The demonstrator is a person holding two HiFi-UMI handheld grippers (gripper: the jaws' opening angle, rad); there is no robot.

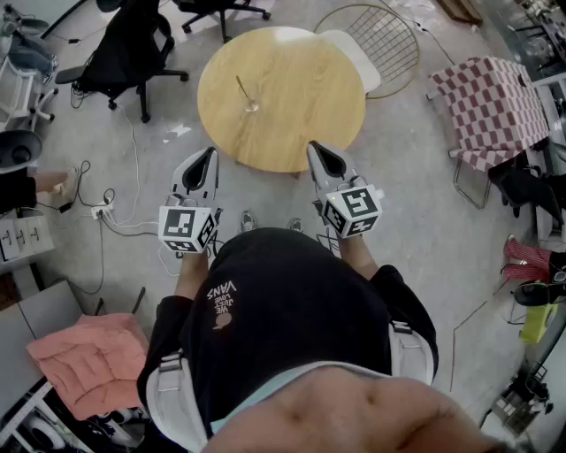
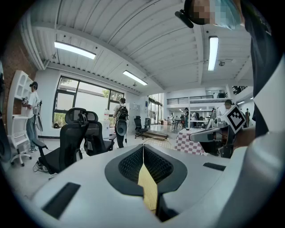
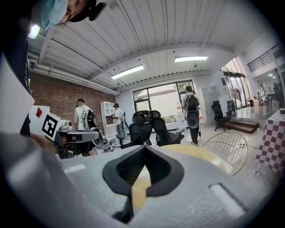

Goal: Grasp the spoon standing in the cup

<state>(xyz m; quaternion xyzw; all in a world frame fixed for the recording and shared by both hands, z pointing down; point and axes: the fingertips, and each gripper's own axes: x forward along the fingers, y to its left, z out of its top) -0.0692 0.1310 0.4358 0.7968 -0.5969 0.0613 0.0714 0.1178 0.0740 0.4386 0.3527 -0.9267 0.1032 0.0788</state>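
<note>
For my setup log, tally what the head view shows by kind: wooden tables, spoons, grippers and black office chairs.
Wooden table: 1
Spoon: 1
Grippers: 2 (left gripper, right gripper)
Black office chairs: 2 ()
Total: 6

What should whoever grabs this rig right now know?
Left gripper: shut, empty, at the near side of the round table.
Right gripper: shut, empty, also at the near side.
Spoon: leaning up on the table, left of centre; its cup is too faint to make out.
Done: nothing, spoon untouched.
Left: reach in, open one gripper, close it on the spoon's handle.
</note>
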